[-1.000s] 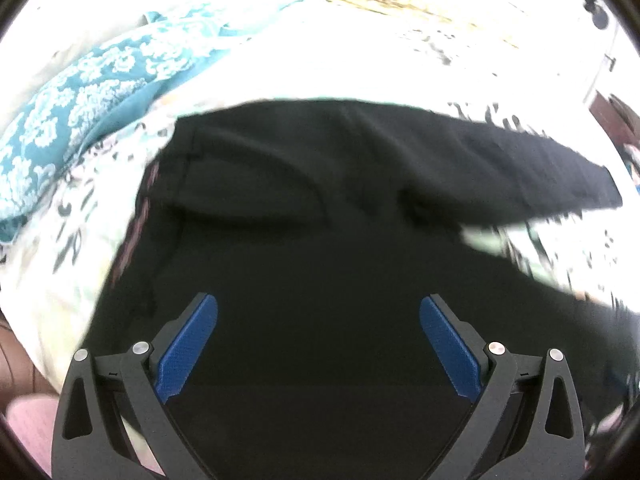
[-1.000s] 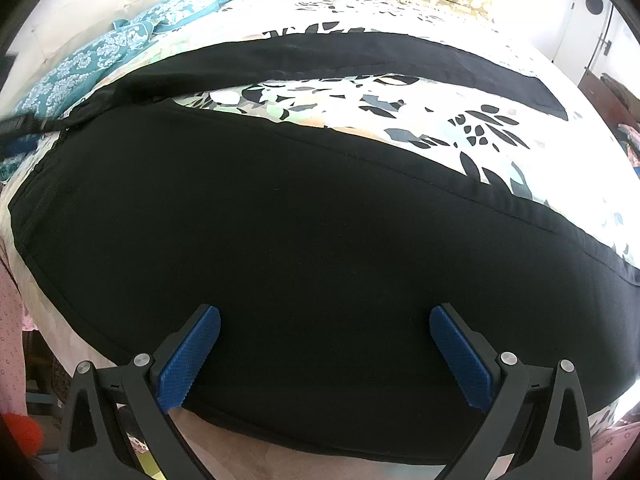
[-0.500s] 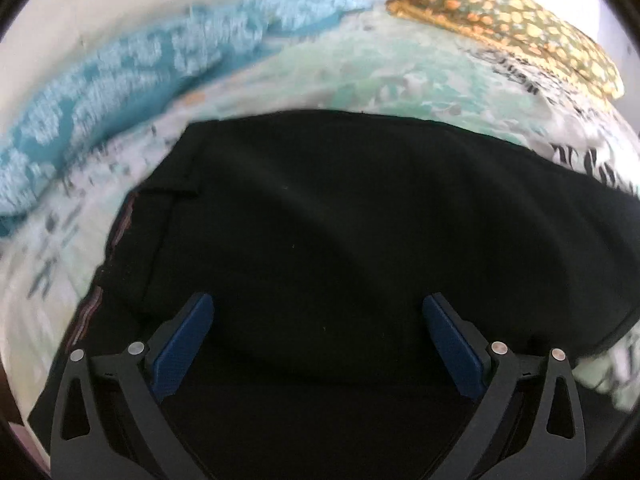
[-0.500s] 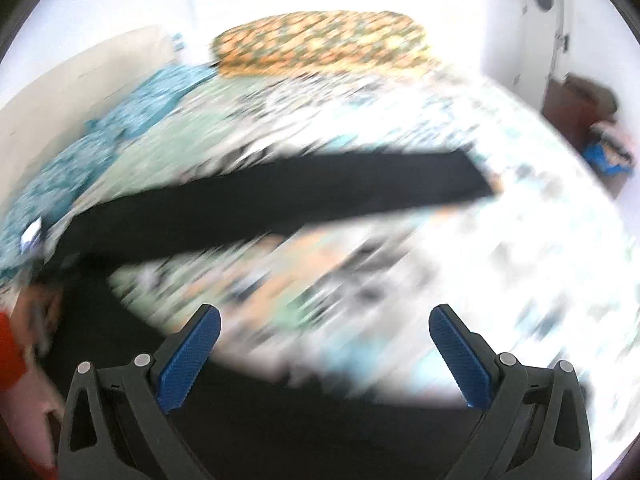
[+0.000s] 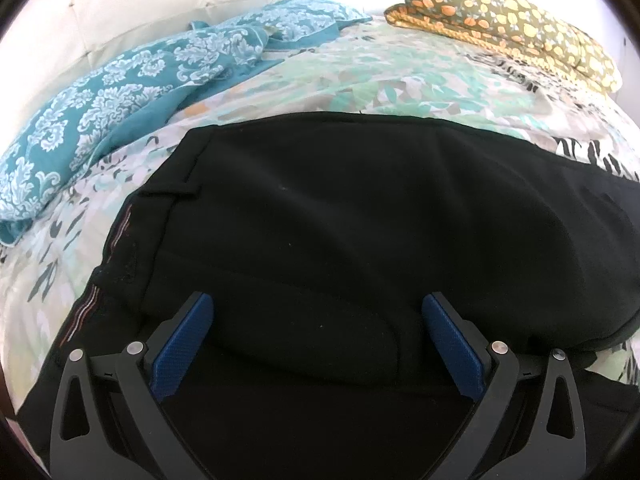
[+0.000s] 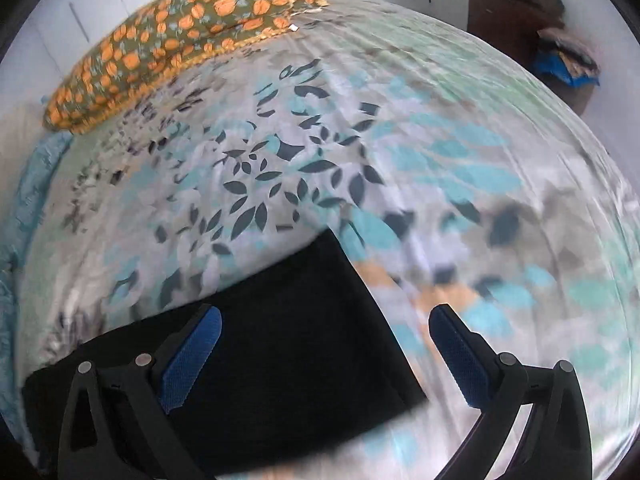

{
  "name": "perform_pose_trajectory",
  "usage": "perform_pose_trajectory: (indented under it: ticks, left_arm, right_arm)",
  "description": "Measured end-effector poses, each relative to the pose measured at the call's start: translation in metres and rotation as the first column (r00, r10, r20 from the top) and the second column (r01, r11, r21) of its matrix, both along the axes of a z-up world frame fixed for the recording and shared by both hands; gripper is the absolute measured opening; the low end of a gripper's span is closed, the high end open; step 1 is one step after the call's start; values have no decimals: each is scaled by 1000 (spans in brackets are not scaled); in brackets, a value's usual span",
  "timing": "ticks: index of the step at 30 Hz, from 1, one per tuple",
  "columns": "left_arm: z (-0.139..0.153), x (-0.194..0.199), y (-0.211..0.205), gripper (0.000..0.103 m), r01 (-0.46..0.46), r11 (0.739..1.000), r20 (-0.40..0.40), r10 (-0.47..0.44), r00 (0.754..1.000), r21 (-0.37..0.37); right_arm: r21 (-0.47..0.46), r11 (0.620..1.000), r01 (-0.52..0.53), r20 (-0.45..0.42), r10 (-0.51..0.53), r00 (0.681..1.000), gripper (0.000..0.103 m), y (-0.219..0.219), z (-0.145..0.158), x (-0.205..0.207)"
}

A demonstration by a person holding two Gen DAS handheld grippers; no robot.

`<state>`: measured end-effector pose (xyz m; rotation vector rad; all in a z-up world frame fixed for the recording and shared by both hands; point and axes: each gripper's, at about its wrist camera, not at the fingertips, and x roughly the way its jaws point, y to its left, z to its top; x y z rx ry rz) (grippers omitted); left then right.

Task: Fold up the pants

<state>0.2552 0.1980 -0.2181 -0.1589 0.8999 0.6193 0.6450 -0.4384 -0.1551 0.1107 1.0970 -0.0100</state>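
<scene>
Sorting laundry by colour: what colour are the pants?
Black pants, clearest in the left wrist view.

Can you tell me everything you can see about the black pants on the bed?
The black pants are dark, plain, soft-looking cloth lying flat on the leafy bedspread. In the left view the waistband end sits at the left, its inside edge showing thin red and white stripes, with one layer folded over another. In the right view a squared-off leg end rests on the bedspread. The left tongs and right tongs hover open over the cloth, gripping nothing.
</scene>
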Motion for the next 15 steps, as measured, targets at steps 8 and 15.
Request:
perform_pose_trajectory:
  ticks: [8,15]
  left_arm:
    - [-2,2,-3,102,-3,1000,-10,3,1000,20]
    - [1,6,-6,102,-5,999,-44,7,999,50]
  right_arm:
    - [16,1000,-5,152,3,988,5,-5,33,-42]
    - [162,986,-48,362,-15,932,5,-10,115,-247]
